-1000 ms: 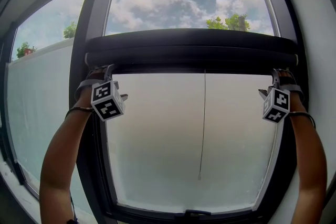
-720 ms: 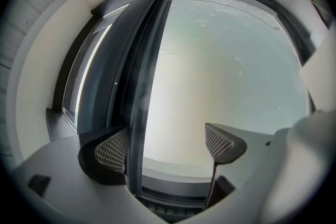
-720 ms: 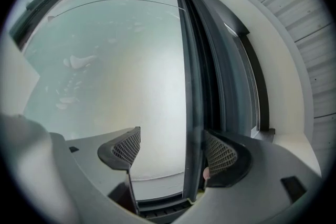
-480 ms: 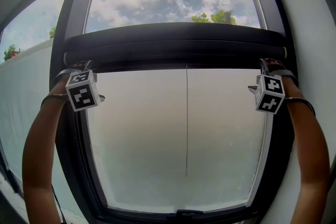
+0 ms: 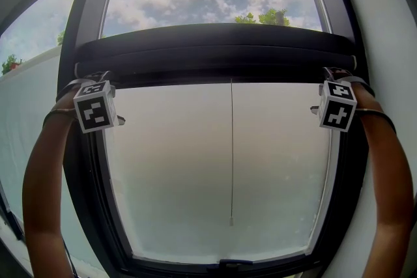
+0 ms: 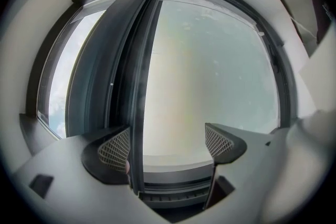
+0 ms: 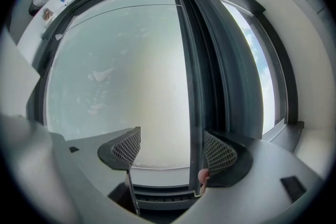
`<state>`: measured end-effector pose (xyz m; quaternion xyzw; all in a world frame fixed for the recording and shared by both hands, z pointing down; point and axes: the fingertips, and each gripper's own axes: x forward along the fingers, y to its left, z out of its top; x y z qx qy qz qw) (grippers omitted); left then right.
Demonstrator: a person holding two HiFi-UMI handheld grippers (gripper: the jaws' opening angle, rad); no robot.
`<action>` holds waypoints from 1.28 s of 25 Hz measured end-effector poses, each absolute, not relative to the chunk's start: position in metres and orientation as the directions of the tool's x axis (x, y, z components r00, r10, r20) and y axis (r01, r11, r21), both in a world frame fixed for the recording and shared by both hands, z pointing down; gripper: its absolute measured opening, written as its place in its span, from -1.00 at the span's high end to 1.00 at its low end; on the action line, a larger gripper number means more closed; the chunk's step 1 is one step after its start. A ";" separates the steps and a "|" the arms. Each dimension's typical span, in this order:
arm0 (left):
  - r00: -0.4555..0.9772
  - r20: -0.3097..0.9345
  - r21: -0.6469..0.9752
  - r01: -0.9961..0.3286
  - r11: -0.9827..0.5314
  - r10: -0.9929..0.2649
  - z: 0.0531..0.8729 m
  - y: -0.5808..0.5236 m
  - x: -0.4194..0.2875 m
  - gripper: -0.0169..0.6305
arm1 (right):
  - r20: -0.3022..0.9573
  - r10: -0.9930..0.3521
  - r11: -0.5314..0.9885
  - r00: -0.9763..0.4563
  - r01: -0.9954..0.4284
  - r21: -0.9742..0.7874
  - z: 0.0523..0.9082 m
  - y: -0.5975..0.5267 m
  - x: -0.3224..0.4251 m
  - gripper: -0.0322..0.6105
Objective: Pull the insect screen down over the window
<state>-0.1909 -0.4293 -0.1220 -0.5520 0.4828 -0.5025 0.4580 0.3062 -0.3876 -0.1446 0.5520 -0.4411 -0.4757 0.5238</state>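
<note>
**Screen bar (image 5: 215,52) spans from one open claw to the other**

In the head view, marker cubes hide both claws' tips, and any mesh above the bar is hard to make out. The left claw (image 6: 167,147) gapes wide, gripping nothing. The bar's thin edge runs between its jaws, close against the left one. The right claw (image 7: 173,152) mirrors this, edge by its right jaw. A cord (image 5: 231,153) hangs midway between the claws.

Screen bar (image 5: 215,52) matt black, smooth; lower pane (image 5: 195,159) frosted, milky; claw pads (image 6: 114,148) grid-textured dark plastic.
</note>
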 end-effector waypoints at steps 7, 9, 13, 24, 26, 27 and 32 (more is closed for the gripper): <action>0.107 0.237 -0.966 -0.079 -0.246 -0.966 -0.094 -0.421 -0.188 -0.42 | 0.057 -0.981 0.060 0.184 0.014 0.998 -0.116 -0.381 0.307 -0.20; 0.100 0.282 -0.955 -0.068 -0.289 -0.954 -0.082 -0.419 -0.188 -0.42 | 0.100 -0.975 0.105 0.198 0.013 0.994 -0.106 -0.379 0.308 -0.20; 0.059 0.386 -0.922 -0.015 -0.387 -0.921 -0.060 -0.410 -0.185 -0.38 | 0.243 -0.942 0.250 0.233 0.001 0.968 -0.078 -0.373 0.309 -0.20; 0.070 0.538 -0.842 0.000 -0.539 -0.840 -0.014 -0.391 -0.183 -0.28 | 0.405 -0.882 0.412 0.242 -0.021 0.911 -0.032 -0.358 0.307 -0.13; 0.066 0.571 -0.821 0.003 -0.572 -0.819 -0.005 -0.388 -0.183 -0.27 | 0.440 -0.864 0.448 0.246 -0.028 0.894 -0.023 -0.355 0.307 -0.13; 0.061 0.592 -0.805 0.006 -0.593 -0.803 0.002 -0.387 -0.183 -0.27 | 0.460 -0.852 0.468 0.249 -0.032 0.883 -0.016 -0.355 0.308 -0.13; 0.058 0.684 -0.729 0.034 -0.683 -0.727 0.041 -0.387 -0.180 -0.19 | 0.551 -0.790 0.557 0.268 -0.060 0.828 0.027 -0.356 0.316 -0.03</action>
